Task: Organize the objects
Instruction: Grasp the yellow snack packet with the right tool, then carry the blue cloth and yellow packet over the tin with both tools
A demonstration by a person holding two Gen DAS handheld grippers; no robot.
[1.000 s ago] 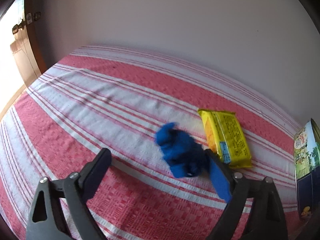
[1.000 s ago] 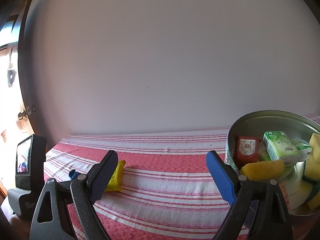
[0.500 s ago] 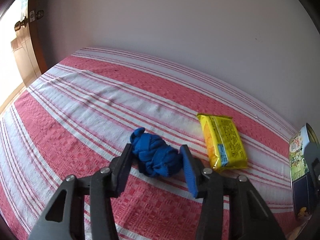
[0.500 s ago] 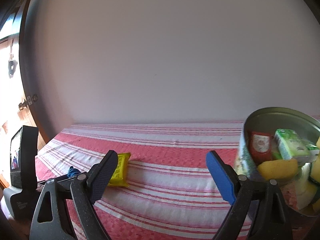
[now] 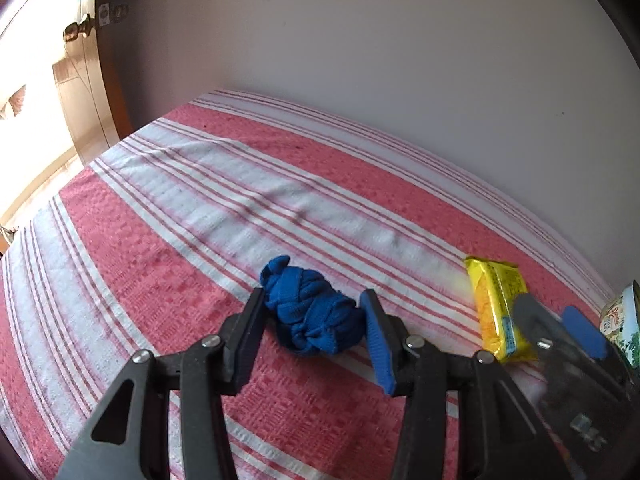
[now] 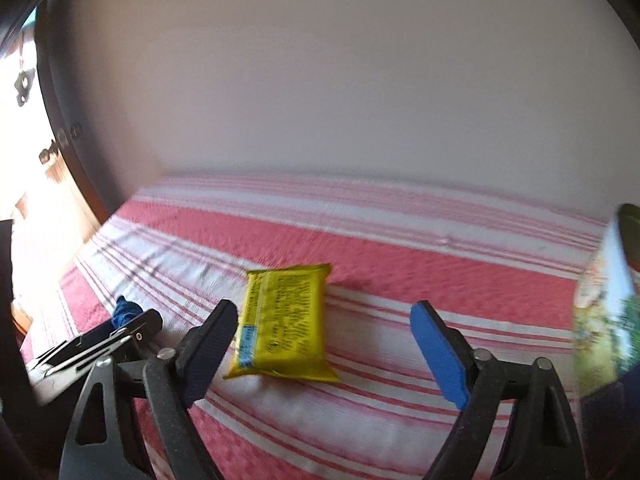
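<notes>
A crumpled blue cloth (image 5: pixel 312 312) lies on the red and white striped tablecloth (image 5: pixel 200 208). My left gripper (image 5: pixel 312 320) is shut on the blue cloth, a finger pressed on each side of it. A yellow snack packet (image 6: pixel 282 322) lies flat to the right; it also shows in the left wrist view (image 5: pixel 498 308). My right gripper (image 6: pixel 324 336) is open and empty, its fingers straddling the near end of the packet, just above it. The right gripper also shows in the left wrist view (image 5: pixel 560 320).
A round printed tin (image 6: pixel 604 312) stands at the right edge; it also shows in the left wrist view (image 5: pixel 622 320). A plain wall runs behind the table. A wooden door (image 5: pixel 84 92) is at the far left.
My left gripper closed from wide open onto the blue cloth. My right gripper swung left and down from the tin to the yellow packet, staying open.
</notes>
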